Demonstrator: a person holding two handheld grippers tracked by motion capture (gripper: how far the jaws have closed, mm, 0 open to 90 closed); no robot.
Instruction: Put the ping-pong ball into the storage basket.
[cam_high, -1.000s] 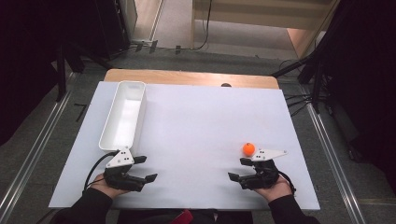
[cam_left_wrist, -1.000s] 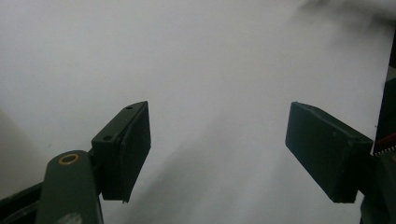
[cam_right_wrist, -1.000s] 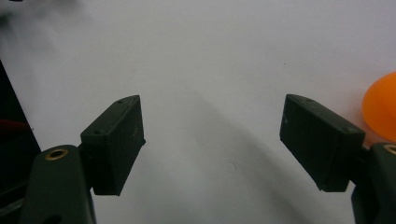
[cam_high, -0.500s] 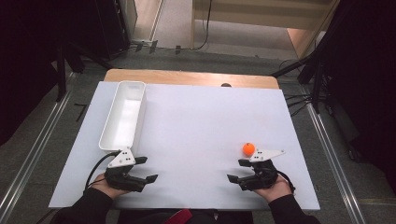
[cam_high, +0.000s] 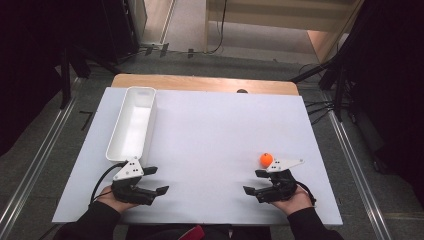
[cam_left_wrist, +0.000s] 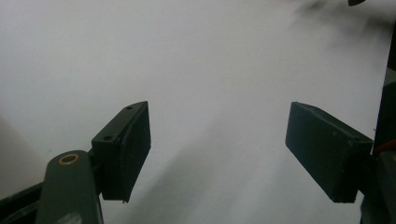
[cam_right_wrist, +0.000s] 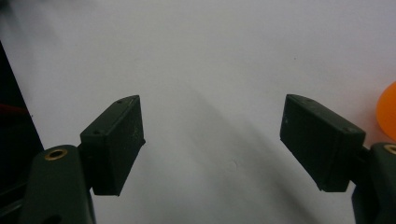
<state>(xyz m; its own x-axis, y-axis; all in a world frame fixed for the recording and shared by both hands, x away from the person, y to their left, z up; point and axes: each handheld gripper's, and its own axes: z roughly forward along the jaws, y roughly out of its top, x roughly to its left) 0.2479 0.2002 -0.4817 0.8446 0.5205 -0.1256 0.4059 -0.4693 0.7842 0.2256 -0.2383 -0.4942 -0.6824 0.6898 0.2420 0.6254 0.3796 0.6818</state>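
My jaws stand apart on both grippers, empty over the bench (cam_high: 210, 130). The orange ball (cam_high: 266, 159) sits just outside my right gripper (cam_high: 261, 184); I should centre it between them before closing gently.

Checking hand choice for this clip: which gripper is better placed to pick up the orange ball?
Right. The right gripper rests open beside the orange ball, while the left gripper, also open, sits across the table near the white bin.

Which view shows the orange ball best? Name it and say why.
The high view: the whole orange ball lies on the white table, just beyond the right gripper. The right gripper view catches an edge of it.
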